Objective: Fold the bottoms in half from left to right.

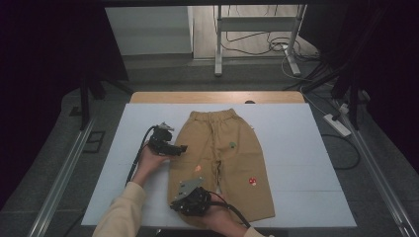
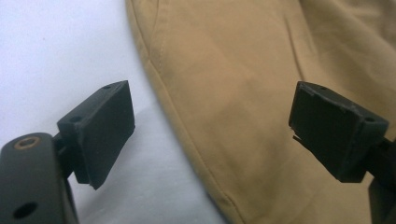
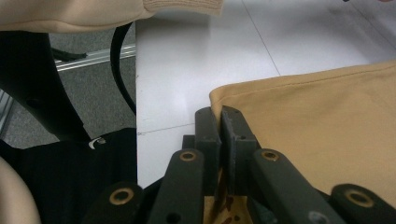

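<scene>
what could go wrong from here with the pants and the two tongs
1. The right tongs look shut on the hem corner of the tan cotton child's pants; the bite looks thin, so the cloth may slip out on a pull.
2. The left tongs are open, straddling the pants' side seam; closing there may catch a single layer or miss.
3. Lifting one side alone could bunch the pants on the white table sheet.
</scene>
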Demonstrator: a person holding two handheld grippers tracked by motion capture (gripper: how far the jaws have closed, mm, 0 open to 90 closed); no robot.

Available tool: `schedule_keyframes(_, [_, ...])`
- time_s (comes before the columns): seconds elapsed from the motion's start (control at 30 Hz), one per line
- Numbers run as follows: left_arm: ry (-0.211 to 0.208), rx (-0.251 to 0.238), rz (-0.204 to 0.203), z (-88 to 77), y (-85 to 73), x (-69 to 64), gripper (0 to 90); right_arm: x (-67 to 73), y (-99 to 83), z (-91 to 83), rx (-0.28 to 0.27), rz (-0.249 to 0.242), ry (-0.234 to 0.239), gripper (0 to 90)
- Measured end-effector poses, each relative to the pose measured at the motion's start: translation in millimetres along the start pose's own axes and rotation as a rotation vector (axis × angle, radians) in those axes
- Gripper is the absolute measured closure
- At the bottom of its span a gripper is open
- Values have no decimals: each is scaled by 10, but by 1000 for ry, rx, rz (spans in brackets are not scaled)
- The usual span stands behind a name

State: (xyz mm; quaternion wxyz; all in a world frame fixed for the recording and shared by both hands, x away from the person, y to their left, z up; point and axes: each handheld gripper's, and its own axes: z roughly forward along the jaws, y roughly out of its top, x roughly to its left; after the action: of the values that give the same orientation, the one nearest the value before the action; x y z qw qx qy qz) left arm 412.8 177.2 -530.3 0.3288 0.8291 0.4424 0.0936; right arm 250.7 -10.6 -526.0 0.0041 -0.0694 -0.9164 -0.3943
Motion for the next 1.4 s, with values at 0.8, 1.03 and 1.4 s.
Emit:
schedule_keyframes(0.8, [3, 8, 17, 37, -46, -31, 552, 7, -21, 23, 6, -7, -3, 856])
schedule_keyframes(1.03, [-62, 10, 16, 46, -40, -46, 840, 4, -30, 29, 15, -8, -1, 856])
schedule_keyframes(1.4, [-99, -19, -14, -14, -32, -11, 856, 5, -28, 14, 7, -5, 1, 857])
